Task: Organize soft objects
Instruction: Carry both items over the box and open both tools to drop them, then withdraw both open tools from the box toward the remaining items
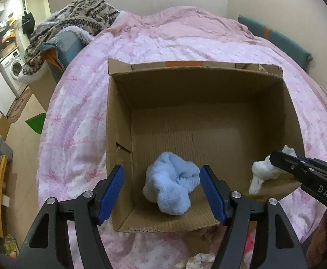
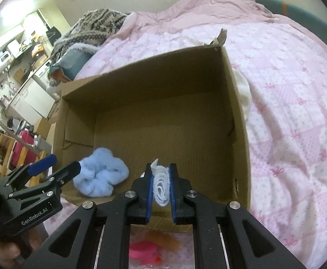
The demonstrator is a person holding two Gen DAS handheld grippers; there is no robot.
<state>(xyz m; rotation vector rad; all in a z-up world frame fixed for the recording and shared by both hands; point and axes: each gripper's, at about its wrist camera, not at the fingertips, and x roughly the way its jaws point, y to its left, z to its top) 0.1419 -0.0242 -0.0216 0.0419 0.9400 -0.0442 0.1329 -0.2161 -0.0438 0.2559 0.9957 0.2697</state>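
- Nearest the right wrist lens, the right gripper (image 2: 161,185) is clenched on a folded white cloth (image 2: 161,187), its blue pads (image 2: 149,192) pressing both sides, over the near rim of the cardboard box (image 2: 239,121).
- From the left wrist view, the left gripper (image 1: 162,192) stands released, fingers wide apart at 6 o'clock, flanking a fluffy blue cloth (image 1: 170,190).
- That blue cloth lies on the box floor against the near wall.
- Pink quilt (image 1: 78,121) spreads under the box; a patterned knit blanket (image 1: 74,22) is heaped at 10 o'clock.
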